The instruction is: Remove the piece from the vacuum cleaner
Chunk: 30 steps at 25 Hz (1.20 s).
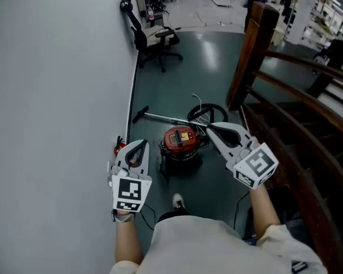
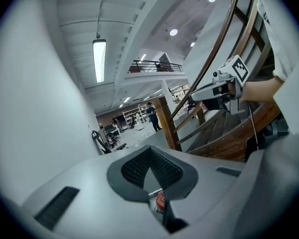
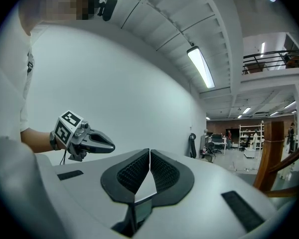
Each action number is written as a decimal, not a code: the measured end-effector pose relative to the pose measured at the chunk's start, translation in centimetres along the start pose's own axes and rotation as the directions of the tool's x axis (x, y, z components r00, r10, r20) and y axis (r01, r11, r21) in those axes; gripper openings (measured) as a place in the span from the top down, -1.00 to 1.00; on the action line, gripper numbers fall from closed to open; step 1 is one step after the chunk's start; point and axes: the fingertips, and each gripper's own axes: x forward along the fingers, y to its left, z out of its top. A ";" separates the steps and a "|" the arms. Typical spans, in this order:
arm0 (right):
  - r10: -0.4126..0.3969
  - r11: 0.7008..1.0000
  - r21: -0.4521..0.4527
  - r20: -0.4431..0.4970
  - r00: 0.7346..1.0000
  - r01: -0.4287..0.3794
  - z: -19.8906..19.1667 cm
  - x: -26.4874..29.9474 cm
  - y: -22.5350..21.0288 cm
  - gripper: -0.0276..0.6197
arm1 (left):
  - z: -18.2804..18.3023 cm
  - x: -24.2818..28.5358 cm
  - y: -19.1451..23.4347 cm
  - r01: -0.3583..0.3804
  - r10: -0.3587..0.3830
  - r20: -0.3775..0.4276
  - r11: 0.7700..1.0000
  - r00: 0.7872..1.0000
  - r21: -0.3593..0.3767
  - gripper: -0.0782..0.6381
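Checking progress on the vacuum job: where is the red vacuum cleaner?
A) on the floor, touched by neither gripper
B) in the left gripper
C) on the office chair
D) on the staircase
A: the red vacuum cleaner sits on the floor, clear of the left gripper and right gripper.

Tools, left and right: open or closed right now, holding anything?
Left tool: closed, holding nothing.
Right tool: closed, holding nothing.

Green floor (image 1: 212,67) — vacuum cleaner (image 1: 181,142), office chair (image 1: 158,40) on it.
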 end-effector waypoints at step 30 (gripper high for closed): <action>-0.013 0.994 0.105 -0.201 0.979 0.035 -9.4 17.8 -8.1 0.82 | -10.0 13.6 12.3 0.064 -0.079 -0.100 0.989 0.992 -0.137 0.78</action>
